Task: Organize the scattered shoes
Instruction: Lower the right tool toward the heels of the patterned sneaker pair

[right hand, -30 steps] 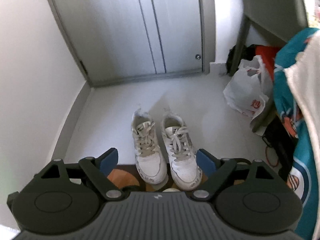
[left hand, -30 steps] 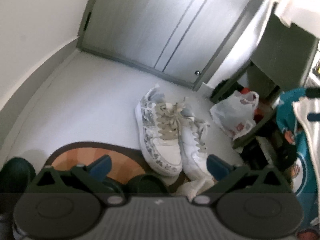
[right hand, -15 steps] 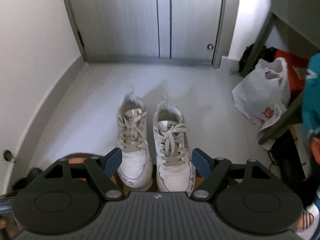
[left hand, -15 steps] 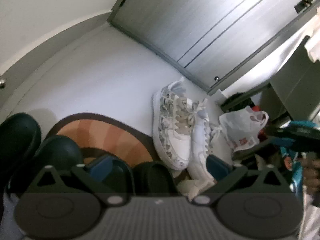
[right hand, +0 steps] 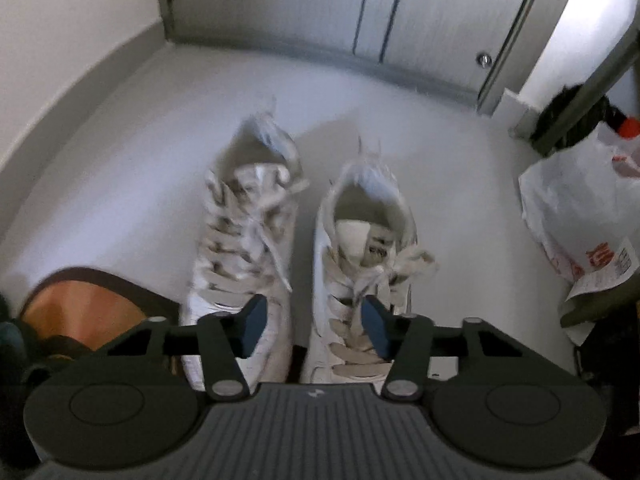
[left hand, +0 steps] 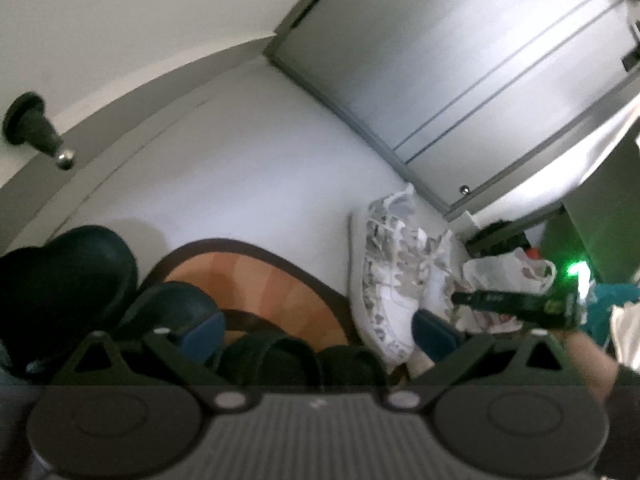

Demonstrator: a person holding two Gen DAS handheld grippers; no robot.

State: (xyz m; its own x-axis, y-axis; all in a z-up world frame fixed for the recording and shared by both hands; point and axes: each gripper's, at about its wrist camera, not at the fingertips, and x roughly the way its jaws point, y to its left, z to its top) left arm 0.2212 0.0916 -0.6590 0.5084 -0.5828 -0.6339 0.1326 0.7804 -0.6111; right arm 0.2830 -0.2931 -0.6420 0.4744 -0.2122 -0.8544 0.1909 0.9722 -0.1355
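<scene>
Two white laced sneakers stand side by side on the pale floor, toes toward me: the left sneaker (right hand: pixel 244 240) and the right sneaker (right hand: pixel 364 240). My right gripper (right hand: pixel 313 330) hovers low over their toe ends. Its jaws are closing, and the sneakers' inner edges and the gap between them lie between the pads. Neither pad visibly presses on a shoe. In the left wrist view the sneaker pair (left hand: pixel 384 280) sits right of centre. My left gripper (left hand: pixel 316 332) is open and empty above black slippers (left hand: pixel 276 356). Two black shoes (left hand: pixel 68 276) sit at the left.
An orange mat with a brown rim (left hand: pixel 260 280) lies under the slippers and the sneakers' toes. A white plastic bag (right hand: pixel 580 208) sits at the right by a dark shelf. A grey door (right hand: pixel 400 12) closes the far side. A door stopper (left hand: pixel 36 128) sticks out of the left wall.
My right gripper has dropped close over the sneakers and its jaws have narrowed. The left view has rolled and shifted left, bringing the black shoes, door stopper and right gripper into view.
</scene>
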